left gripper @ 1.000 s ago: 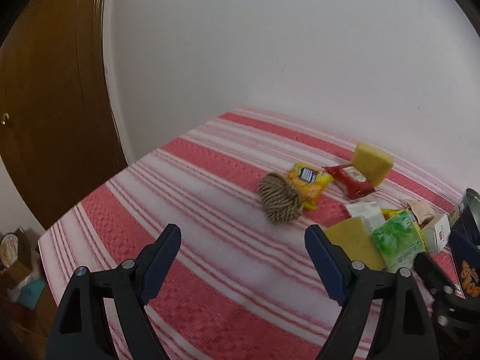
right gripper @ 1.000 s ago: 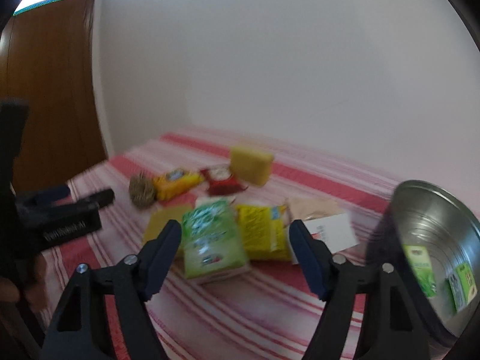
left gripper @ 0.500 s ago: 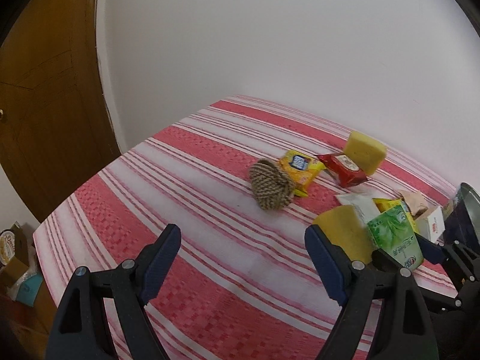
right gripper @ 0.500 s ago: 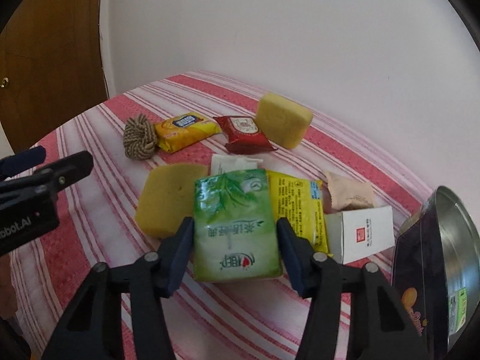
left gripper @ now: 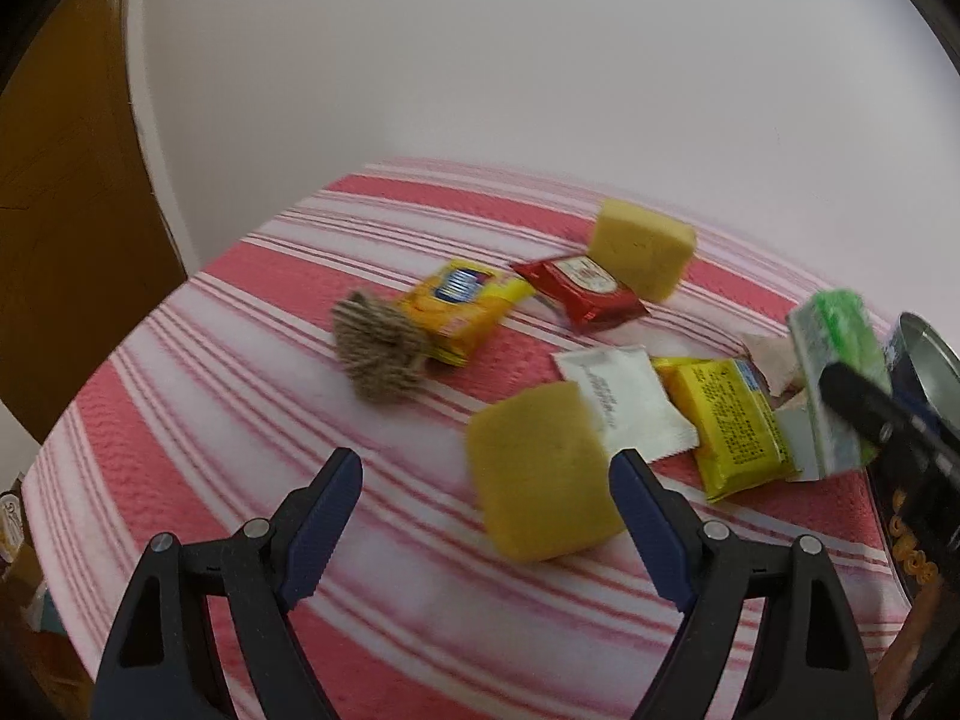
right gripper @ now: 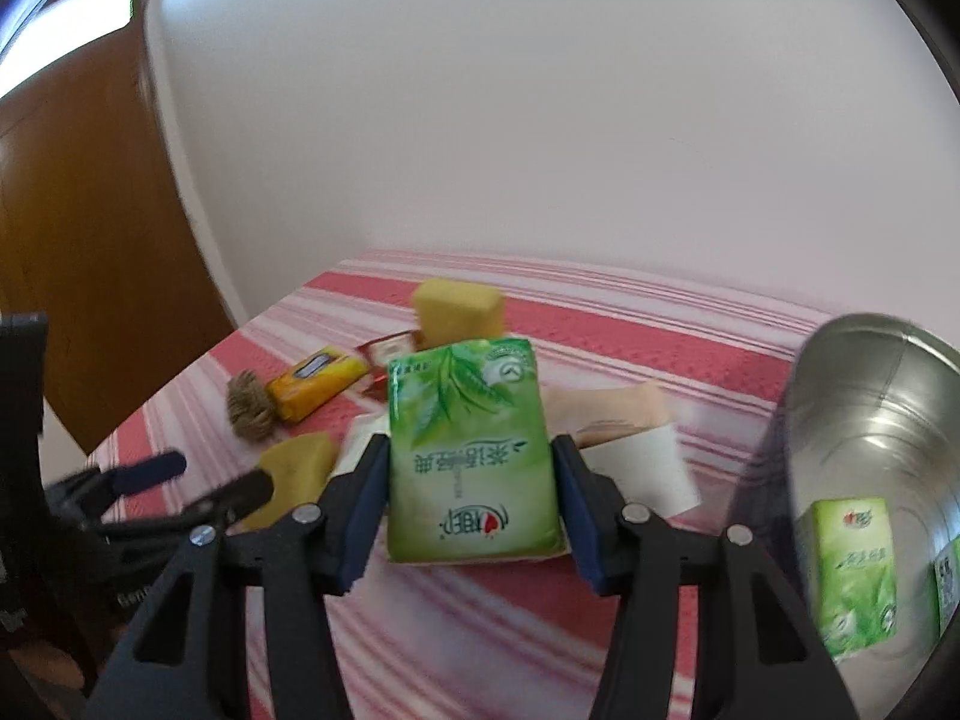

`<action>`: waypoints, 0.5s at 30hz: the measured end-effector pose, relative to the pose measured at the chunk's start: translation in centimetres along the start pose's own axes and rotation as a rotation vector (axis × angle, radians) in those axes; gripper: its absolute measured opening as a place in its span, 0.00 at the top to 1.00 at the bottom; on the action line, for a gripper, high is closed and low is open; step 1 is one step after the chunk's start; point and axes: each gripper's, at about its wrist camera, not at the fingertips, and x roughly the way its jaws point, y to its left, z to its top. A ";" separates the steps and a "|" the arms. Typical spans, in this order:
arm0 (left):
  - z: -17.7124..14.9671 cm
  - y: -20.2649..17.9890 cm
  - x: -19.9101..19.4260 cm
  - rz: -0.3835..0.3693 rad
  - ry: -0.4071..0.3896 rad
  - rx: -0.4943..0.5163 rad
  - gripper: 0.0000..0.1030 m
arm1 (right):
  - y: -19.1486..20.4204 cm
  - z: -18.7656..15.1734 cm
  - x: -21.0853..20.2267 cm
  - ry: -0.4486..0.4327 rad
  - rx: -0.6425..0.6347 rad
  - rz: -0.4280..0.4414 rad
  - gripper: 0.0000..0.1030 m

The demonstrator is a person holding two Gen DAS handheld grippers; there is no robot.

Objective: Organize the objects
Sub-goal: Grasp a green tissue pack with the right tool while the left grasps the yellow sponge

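Observation:
My right gripper (right gripper: 471, 480) is shut on a green tissue pack (right gripper: 474, 450) and holds it tilted above the red striped cloth (right gripper: 600, 600). The same pack (left gripper: 834, 360) shows at the right of the left wrist view, beside the open metal tin (left gripper: 924, 360). A matching green pack (right gripper: 852, 570) lies inside the tin (right gripper: 870, 420). My left gripper (left gripper: 486, 474) is open low over the cloth. A yellow sponge (left gripper: 540, 474) lies between its fingers, nearer the right one, and the pads do not press it.
Behind the sponge lie a twine ball (left gripper: 378, 354), an orange snack packet (left gripper: 462, 306), a red packet (left gripper: 582, 291), a second sponge (left gripper: 642, 246), a white sachet (left gripper: 624, 408) and a yellow packet (left gripper: 732, 420). A white box (right gripper: 642, 474) sits near the tin. A wooden door (left gripper: 60, 240) stands left.
The right jaws closed on the green pack and raised it off the cloth. The left gripper moved right, so the near sponge now lies between its open fingers.

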 end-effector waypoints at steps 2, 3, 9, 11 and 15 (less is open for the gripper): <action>0.0 -0.7 0.4 -0.005 0.011 0.004 0.16 | -1.2 0.4 0.1 -0.001 0.017 -0.025 0.49; 0.0 -1.0 0.6 -0.006 0.020 0.006 0.16 | -1.4 0.4 0.1 -0.001 0.010 -0.028 0.49; 0.0 -0.6 1.8 0.022 0.059 -0.022 0.16 | -1.9 0.4 0.3 0.004 -0.033 -0.081 0.49; -0.1 0.0 2.2 0.022 0.077 -0.049 0.16 | -2.3 0.4 0.3 0.004 -0.030 -0.104 0.49; -0.1 0.2 2.4 0.014 0.078 -0.053 0.16 | -4.3 0.4 -0.1 -0.005 0.032 -0.150 0.49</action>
